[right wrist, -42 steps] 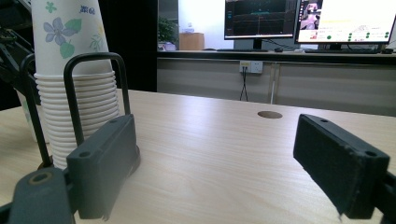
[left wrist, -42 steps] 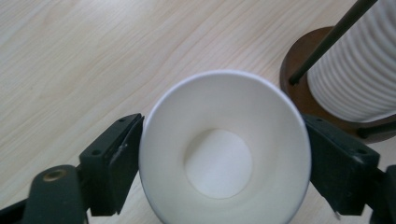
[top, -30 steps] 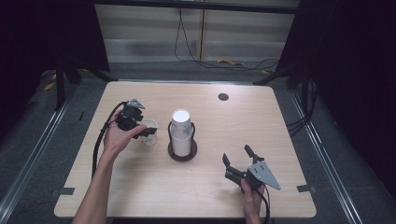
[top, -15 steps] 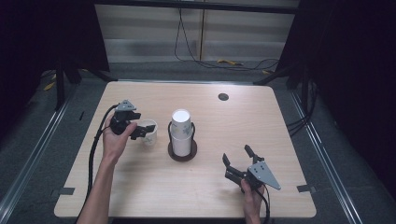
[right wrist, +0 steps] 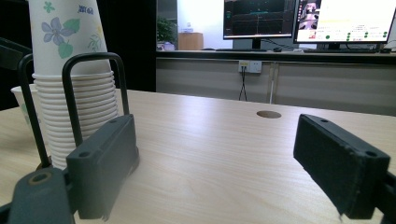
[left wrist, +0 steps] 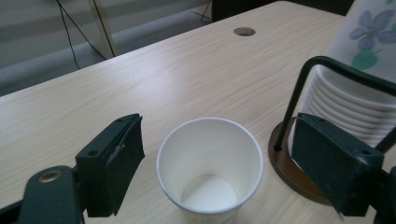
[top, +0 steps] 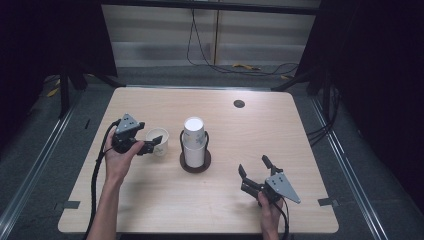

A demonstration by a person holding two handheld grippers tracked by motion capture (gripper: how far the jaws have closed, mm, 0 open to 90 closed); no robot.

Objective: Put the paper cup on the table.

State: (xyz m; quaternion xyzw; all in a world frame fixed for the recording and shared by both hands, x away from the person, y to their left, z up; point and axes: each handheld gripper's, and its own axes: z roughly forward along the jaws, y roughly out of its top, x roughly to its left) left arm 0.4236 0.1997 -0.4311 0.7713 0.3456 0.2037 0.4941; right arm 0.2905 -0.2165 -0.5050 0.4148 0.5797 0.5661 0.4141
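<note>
White paper cup (left wrist: 210,170) upright between spread left gripper (top: 150,148) fingers, right gripper (top: 255,169) fingers spread, cup stack (top: 194,142) between.

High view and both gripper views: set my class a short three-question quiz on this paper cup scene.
1. True or false: the left hand-held gripper is clamped on the single white paper cup.
2. What holds the tall stack of flower-printed paper cups?
3. The right hand-held gripper is: A open, holding nothing; B shut on a cup; C holding a lid.

Key:
1. False; its jaws stand open on either side, apart from it.
2. A round brown base with a dark wire frame.
3. A.
</note>
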